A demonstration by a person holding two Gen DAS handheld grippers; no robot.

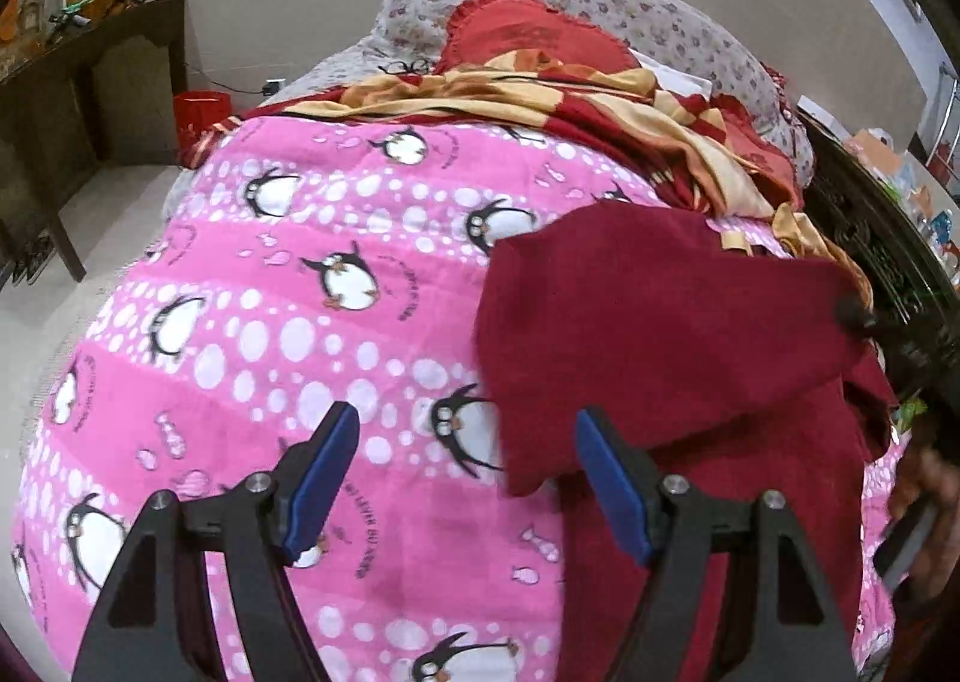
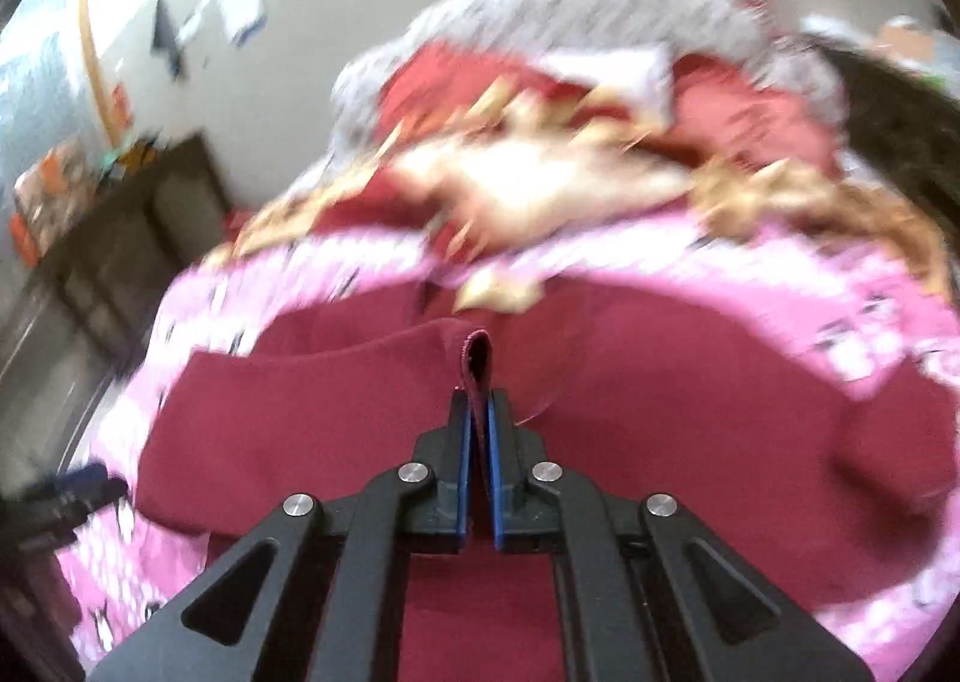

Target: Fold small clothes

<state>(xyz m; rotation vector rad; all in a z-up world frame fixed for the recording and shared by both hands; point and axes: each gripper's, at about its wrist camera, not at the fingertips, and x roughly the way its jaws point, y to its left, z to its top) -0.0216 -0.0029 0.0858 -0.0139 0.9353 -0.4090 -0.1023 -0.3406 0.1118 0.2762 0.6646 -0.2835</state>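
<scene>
A dark red garment [image 1: 672, 334] lies on a pink penguin blanket [image 1: 288, 334], part of it lifted and folded over at the right. My left gripper [image 1: 468, 430] is open and empty, hovering over the blanket by the garment's left edge. In the blurred right wrist view my right gripper [image 2: 478, 400] is shut on a hemmed edge of the dark red garment [image 2: 360, 418] and holds it up above the rest of the cloth. The right gripper shows at the far right of the left wrist view [image 1: 906, 544], blurred.
A heap of red and yellow bedding [image 1: 600, 106] and a grey floral pillow [image 1: 630, 10] lie at the far end of the bed. A dark wooden table [image 1: 90, 82] stands at the left, with a red box [image 1: 201, 112] on the floor. A dark carved headboard [image 1: 870, 250] runs along the right.
</scene>
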